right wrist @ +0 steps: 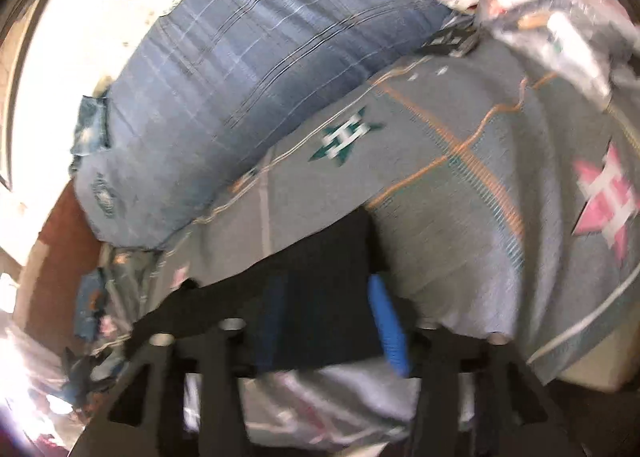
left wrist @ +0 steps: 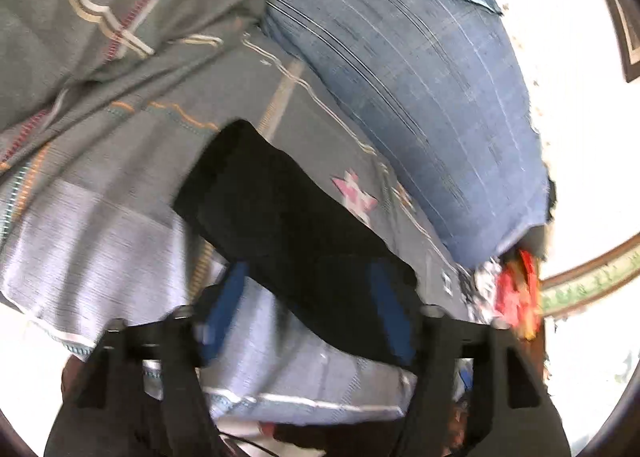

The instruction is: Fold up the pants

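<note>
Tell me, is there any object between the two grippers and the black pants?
Nothing visible. The black fabric pants already lie across the blue fingers of the left gripper and the right gripper.

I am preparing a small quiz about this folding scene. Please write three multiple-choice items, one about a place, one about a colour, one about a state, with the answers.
1. Where does the blue pillow lie?
A. on the patterned grey bedspread
B. on the floor
C. inside a drawer

2. What colour are the pants?
A. white
B. black
C. yellow

3. In the left wrist view, how do the pants stand to the left gripper?
A. they lie far away from it
B. they hang from a hook
C. they lie across the gap between its blue fingers

Answers:
1 A, the pillow rests on the bedspread, along its far edge.
2 B, the cloth is dark black in both views.
3 C, the cloth spans both fingers, which stand wide apart; whether it is pinched I cannot tell.
</note>
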Available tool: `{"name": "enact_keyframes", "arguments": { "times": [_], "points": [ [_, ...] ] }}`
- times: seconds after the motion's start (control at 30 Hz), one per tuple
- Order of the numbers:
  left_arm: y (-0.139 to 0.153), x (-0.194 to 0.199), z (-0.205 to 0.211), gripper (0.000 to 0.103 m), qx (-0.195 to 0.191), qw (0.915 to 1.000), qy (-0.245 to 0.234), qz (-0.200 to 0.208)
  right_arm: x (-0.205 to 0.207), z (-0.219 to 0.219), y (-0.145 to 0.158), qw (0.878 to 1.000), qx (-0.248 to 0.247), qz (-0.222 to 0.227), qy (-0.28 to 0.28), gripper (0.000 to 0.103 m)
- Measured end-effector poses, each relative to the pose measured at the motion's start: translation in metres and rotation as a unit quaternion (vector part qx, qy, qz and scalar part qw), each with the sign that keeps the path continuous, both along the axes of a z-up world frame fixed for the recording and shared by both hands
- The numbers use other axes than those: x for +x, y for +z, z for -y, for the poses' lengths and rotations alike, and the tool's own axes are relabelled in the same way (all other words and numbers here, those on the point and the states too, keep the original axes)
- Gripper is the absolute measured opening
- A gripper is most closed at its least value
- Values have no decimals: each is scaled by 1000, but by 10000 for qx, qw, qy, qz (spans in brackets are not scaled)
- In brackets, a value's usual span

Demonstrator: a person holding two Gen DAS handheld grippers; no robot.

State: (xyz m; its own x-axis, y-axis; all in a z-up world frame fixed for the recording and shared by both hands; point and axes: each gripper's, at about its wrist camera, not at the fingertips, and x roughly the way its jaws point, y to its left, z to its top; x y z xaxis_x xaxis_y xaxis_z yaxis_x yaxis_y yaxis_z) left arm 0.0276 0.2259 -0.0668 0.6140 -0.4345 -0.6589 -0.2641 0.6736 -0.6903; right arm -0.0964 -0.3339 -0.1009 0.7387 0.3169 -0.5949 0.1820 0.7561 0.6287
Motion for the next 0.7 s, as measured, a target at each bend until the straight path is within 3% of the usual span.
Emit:
{"name": "enact_keyframes", "arguments": {
  "times": [0.13,0.27,0.33,0.53,0.6,0.67,0.7],
  "points": [
    [-31,7,3,67,-640,9971,-126,-404,14,-39,-34,9945,779,-373,592,56],
    [-35,18,6,67,-468,9981,-59,-400,28,-64,-55,9884,1109,-645,816,56],
    [-34,27,7,67,-592,9977,-61,-335,37,-72,-62,9847,1255,-769,932,56],
    [-21,51,14,66,-396,9990,-122,-172,51,-85,-71,9816,1390,-928,928,56],
    [-17,62,14,51,-448,9986,-241,-140,51,-88,-69,9803,1417,-953,991,56],
    [-12,69,13,47,-389,9986,-366,-11,48,-94,-64,9805,1397,-857,1087,56],
    [-11,73,11,44,-176,9992,-361,-2,46,-93,-63,9808,1362,-853,1105,56]
  ]
}}
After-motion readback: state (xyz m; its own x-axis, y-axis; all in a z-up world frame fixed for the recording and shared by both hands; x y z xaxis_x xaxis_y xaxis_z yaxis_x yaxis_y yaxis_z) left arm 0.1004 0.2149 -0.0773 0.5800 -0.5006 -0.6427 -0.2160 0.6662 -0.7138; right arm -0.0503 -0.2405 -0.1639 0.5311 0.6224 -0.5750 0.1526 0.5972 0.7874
